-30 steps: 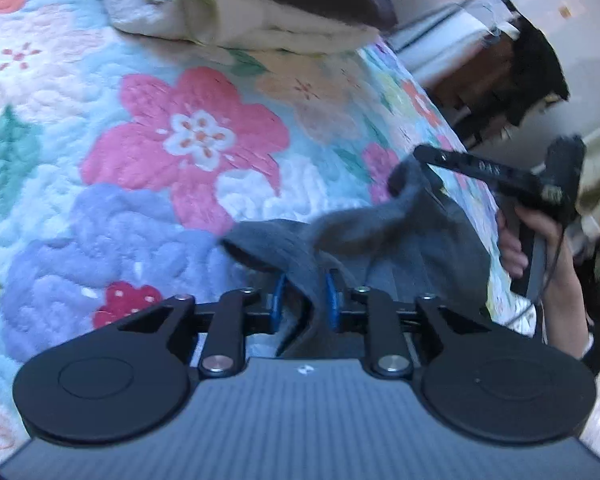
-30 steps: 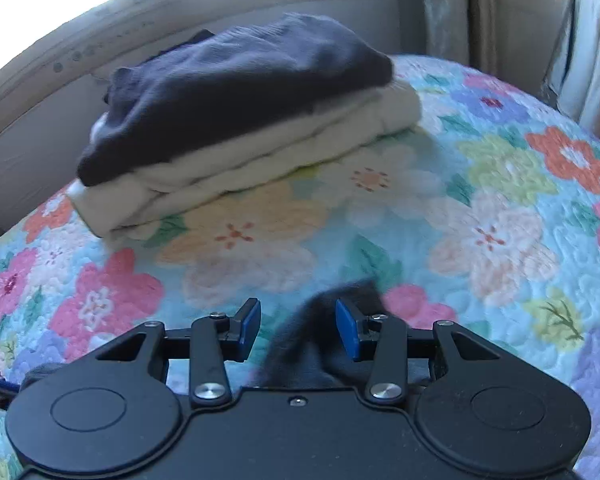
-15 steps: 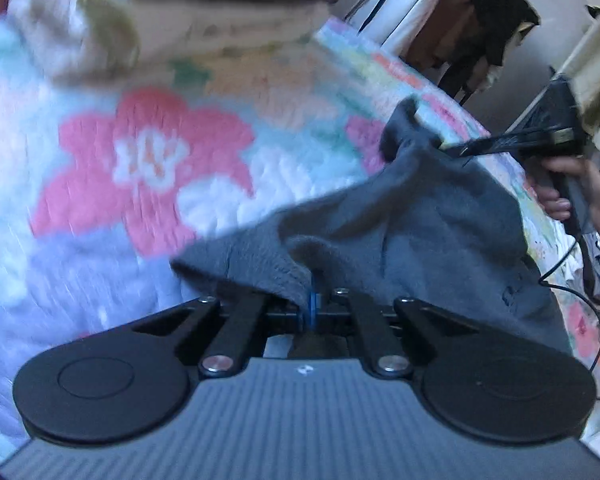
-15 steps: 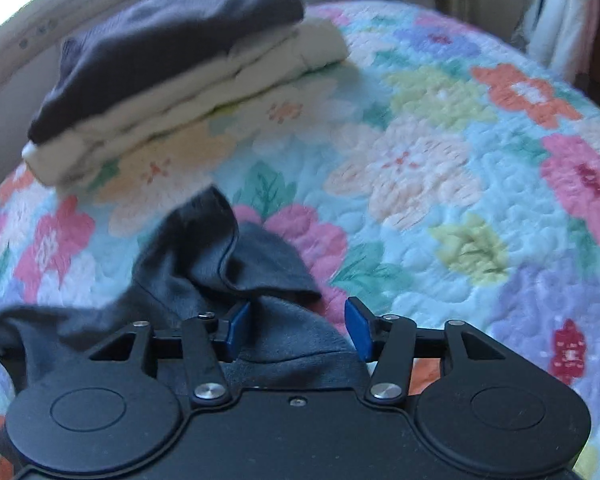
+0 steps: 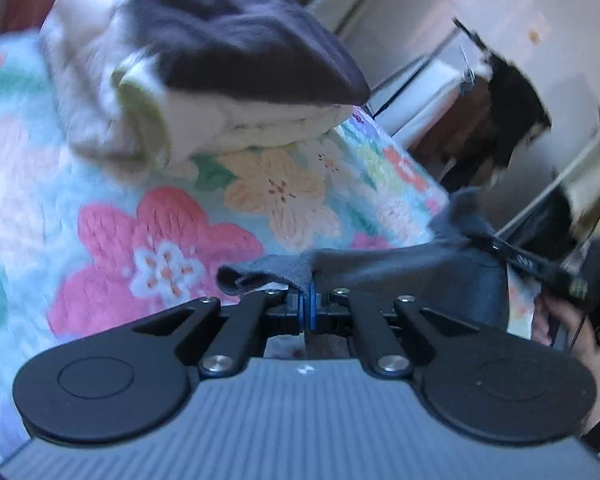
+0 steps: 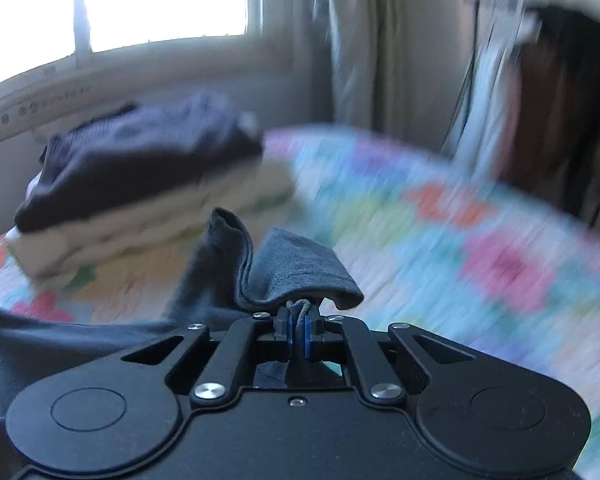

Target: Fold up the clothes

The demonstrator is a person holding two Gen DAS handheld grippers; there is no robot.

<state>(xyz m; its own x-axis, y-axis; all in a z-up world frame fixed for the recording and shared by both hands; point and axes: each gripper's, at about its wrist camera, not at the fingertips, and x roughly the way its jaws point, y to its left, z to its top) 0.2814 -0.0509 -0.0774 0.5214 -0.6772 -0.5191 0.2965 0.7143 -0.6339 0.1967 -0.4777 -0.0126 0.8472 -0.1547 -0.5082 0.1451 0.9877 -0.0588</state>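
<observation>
On the bed, whose flowered quilt (image 5: 148, 216) covers all that shows of it, a stack of folded clothes (image 5: 220, 80) already sits near the far edge by the window: a dark piece on top of pale, cream-coloured ones. That part of the job looks finished. What is left, as far as one can judge, is the grey garment (image 6: 292, 268), which is not yet folded at all; it hangs slack between the two claws, lifted clear of the quilt in front of the stack. The left claw (image 5: 307, 304) is pressed together, its blue pads pinching a hem of the grey cloth, with a short flap curling off to the side. The right claw (image 6: 299, 326) is likewise squeezed onto a bunched edge of the same garment, a fold of which arches over its tips. Judging from this, the folding of this piece is only at its start.
</observation>
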